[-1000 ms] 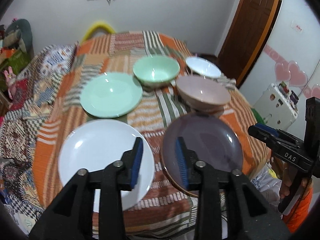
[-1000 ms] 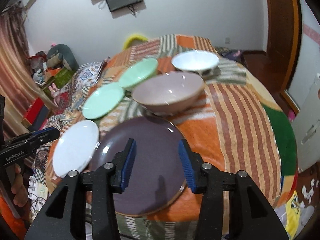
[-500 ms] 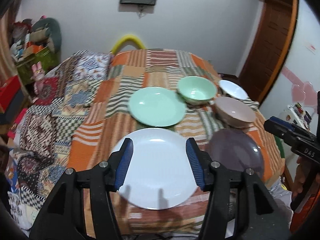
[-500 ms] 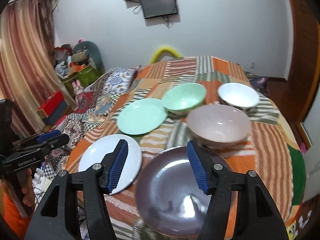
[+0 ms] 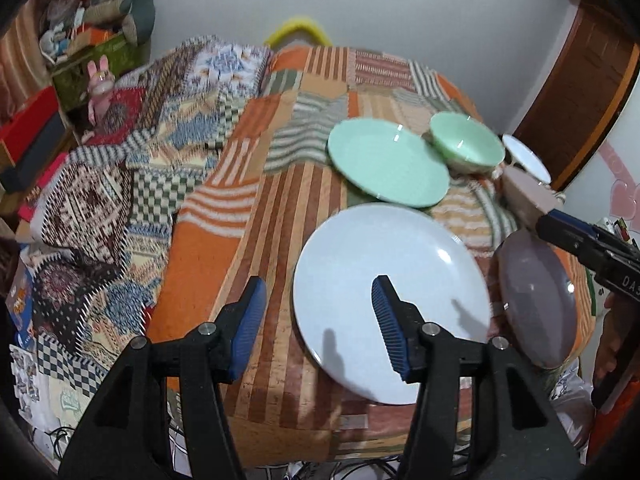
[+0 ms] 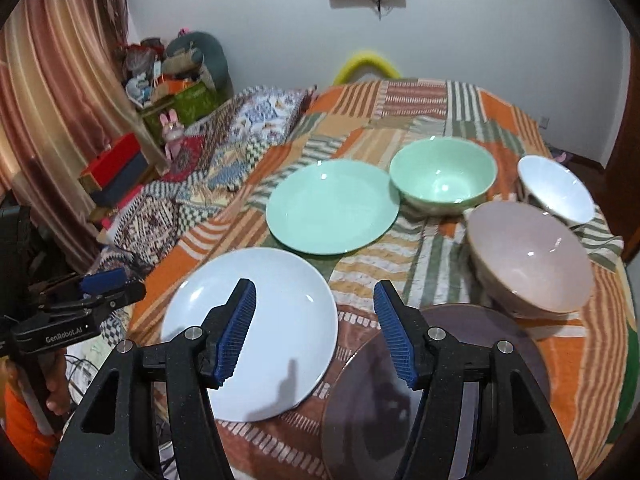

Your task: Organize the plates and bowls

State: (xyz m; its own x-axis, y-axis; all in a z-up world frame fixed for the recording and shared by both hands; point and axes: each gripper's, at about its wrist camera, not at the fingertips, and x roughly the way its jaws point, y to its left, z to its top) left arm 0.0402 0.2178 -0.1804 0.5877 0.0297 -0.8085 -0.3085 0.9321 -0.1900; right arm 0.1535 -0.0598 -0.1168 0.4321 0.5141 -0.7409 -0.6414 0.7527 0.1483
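Note:
On the patchwork table sit a white plate (image 5: 392, 300) (image 6: 256, 320), a green plate (image 5: 386, 162) (image 6: 332, 206), a purple plate (image 5: 538, 296) (image 6: 448, 396), a green bowl (image 5: 466, 146) (image 6: 442, 176), a pink bowl (image 5: 524, 196) (image 6: 530, 260) and a small white bowl (image 5: 526, 158) (image 6: 556, 188). My left gripper (image 5: 318, 324) is open and empty over the white plate's left edge. My right gripper (image 6: 314, 334) is open and empty above the gap between the white and purple plates. Each gripper shows in the other's view, right (image 5: 588, 244), left (image 6: 80, 300).
A patterned cloth (image 5: 132, 184) covers the left side. Boxes and toys (image 6: 120, 168) are stacked along the curtain (image 6: 52, 80) at left. A wooden door (image 5: 580, 92) stands at far right. The table's near edge (image 5: 280, 436) is just below the grippers.
Both grippers have swung left and pulled back. The left one's view moved from the purple and white plates to the white plate's left edge. Jaws of both have opened wider.

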